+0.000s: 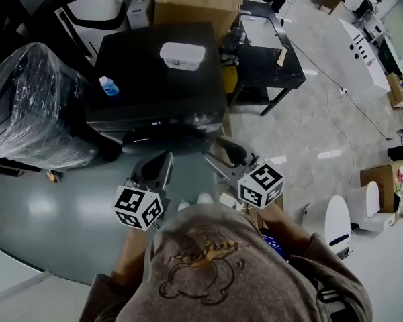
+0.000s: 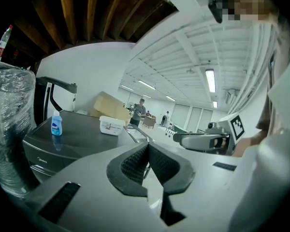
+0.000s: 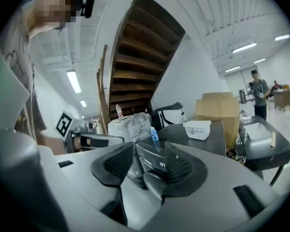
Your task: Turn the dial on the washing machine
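The black washing machine [image 1: 148, 72] stands ahead of me, its control panel [image 1: 158, 121] facing me with a lit display and a small round dial [image 1: 201, 119] at the panel's right end. My left gripper [image 1: 156, 168] hangs in front of the machine's lower left; in the left gripper view [image 2: 147, 151] its pads meet with nothing between them. My right gripper [image 1: 226, 151] is just below and right of the dial, apart from it. In the right gripper view it [image 3: 145, 159] stands open, and the panel's display [image 3: 162, 164] shows through the gap.
A white lidded box [image 1: 182, 55] and a small blue bottle [image 1: 108, 86] sit on the machine's top. A plastic-wrapped bulk [image 1: 33, 106] stands at its left, a cardboard box [image 1: 195, 2] behind it, and a black table [image 1: 272, 62] to its right. White devices [image 1: 329, 220] stand on the floor at right.
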A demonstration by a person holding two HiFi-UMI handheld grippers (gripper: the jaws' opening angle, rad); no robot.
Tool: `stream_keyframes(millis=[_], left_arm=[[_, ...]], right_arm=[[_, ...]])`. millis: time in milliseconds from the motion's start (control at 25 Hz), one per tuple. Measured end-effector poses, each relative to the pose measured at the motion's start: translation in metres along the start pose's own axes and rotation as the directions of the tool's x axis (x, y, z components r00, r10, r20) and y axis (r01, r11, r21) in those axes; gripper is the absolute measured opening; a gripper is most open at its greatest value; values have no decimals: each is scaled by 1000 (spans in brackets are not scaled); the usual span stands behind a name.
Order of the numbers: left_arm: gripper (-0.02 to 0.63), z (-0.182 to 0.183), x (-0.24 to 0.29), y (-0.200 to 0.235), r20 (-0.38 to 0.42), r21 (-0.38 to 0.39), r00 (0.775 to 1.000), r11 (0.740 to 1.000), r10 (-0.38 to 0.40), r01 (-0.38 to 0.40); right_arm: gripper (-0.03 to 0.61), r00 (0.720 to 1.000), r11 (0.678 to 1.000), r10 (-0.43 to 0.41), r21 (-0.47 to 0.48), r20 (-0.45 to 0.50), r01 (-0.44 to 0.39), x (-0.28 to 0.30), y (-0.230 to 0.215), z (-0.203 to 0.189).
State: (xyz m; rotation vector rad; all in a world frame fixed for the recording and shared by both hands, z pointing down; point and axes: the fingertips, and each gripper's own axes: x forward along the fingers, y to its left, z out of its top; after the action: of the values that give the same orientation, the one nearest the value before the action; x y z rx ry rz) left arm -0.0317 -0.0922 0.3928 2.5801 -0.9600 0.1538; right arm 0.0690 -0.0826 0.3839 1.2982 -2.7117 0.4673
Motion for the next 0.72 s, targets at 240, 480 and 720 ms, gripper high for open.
stream_keyframes(millis=[240,480,720], left_arm=[[0,1,-1,-19,9,102,998,993,-59,58],[0,-7,-1,-22,46,109,997,992,-62,57],[0,-26,-2,-14,74,95,997,995,-32,25]], right_arm=[[5,996,991,80,-114,30,-76,-11,26,3],[2,993,985,112,-137,48,-104,-13,28,-4],[2,993,990,106,-100,55,-100,-16,23,-21]])
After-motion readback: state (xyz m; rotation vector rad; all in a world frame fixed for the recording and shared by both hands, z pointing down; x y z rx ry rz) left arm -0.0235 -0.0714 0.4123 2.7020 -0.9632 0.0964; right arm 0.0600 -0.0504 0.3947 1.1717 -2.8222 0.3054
